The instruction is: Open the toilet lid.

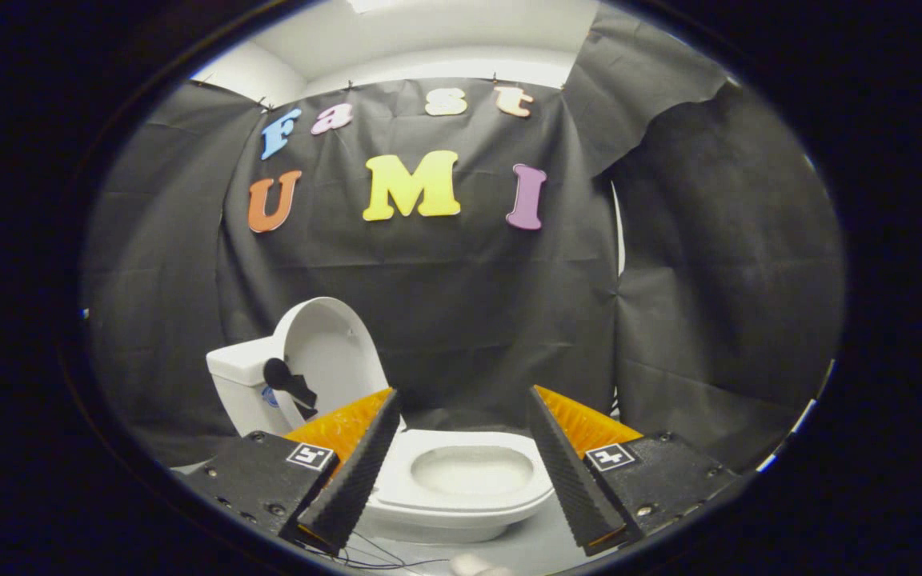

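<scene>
A small white toilet [461,488] stands just ahead of my fingers, its seat and bowl showing between them. Its lid [331,352] is raised, standing upright and leaning back against the white tank [238,384] beyond my left finger. A black handle piece [289,382] is fixed to the lid's lower edge. My gripper [463,400] is open, fingers wide apart, with nothing between them but the view of the bowl. The fingers hover in front of the toilet and touch no part of it.
Black cloth walls close the booth behind and to both sides of the toilet. The toilet rests on a pale floor surface [525,548]. Thin wires [381,556] trail across that surface near my left finger's base.
</scene>
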A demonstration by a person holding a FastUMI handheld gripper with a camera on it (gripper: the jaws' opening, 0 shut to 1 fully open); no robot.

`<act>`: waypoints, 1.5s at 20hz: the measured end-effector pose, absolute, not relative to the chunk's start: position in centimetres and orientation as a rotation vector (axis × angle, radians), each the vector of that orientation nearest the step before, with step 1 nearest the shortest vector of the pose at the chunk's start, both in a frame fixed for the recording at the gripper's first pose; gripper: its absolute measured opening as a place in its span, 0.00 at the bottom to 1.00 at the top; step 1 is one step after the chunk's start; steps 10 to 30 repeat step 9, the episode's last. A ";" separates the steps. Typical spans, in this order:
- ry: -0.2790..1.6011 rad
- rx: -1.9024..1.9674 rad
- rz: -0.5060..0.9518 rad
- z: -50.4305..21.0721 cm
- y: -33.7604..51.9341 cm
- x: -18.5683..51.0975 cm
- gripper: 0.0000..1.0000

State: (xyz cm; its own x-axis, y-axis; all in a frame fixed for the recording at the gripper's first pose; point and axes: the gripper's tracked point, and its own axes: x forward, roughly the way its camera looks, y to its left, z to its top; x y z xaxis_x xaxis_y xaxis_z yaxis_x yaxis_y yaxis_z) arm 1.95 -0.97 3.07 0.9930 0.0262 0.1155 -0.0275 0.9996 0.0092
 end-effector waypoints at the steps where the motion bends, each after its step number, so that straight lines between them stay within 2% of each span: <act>1: -0.114 0.009 0.011 2.4 -2.1 1.8 0.99; 9: -0.074 0.022 -0.093 -1.6 -7.2 0.8 0.99; 30: -0.074 0.022 -0.093 -1.6 -7.2 0.8 0.99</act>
